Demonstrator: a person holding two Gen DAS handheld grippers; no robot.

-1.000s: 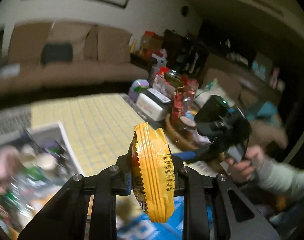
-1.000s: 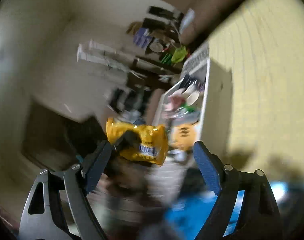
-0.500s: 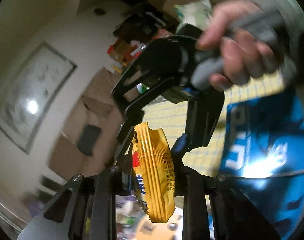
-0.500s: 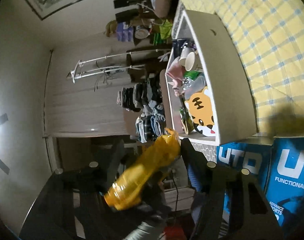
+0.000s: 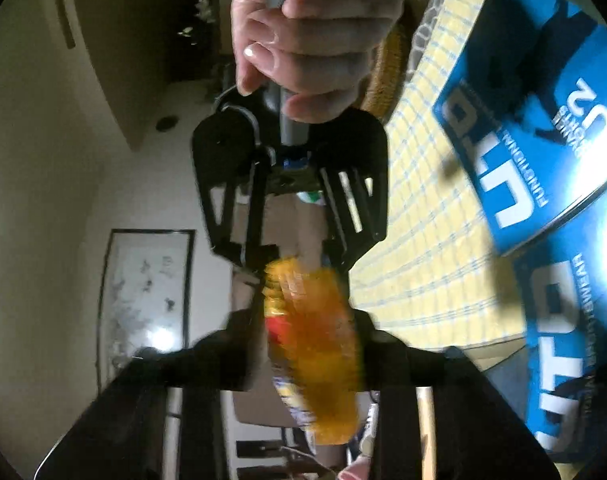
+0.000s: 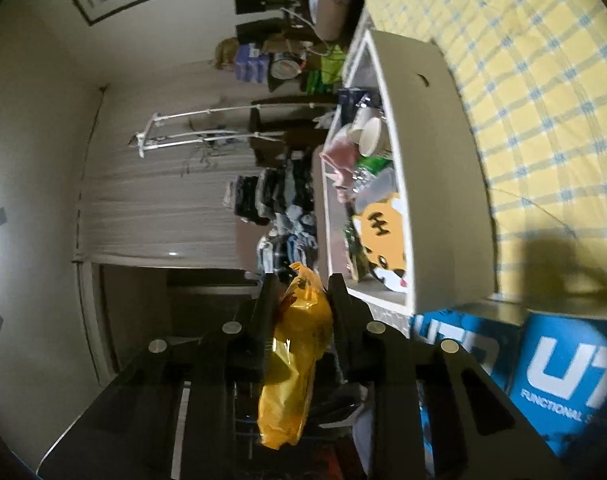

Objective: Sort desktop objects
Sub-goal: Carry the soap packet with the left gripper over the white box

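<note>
Sitting clamped between both hand-held grippers, left (image 5: 309, 332) and right (image 6: 301, 300): yellow snack packet (image 6: 293, 364).

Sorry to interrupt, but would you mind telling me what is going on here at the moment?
A person is passing a yellow snack packet between two tools in mid-air. The right hand-held gripper has its fingers shut on the packet, and the left hand-held gripper appears to grip it too, though that view is blurred. The white box of sorted odds and ends sits beside them on the yellow checked cloth.
</note>
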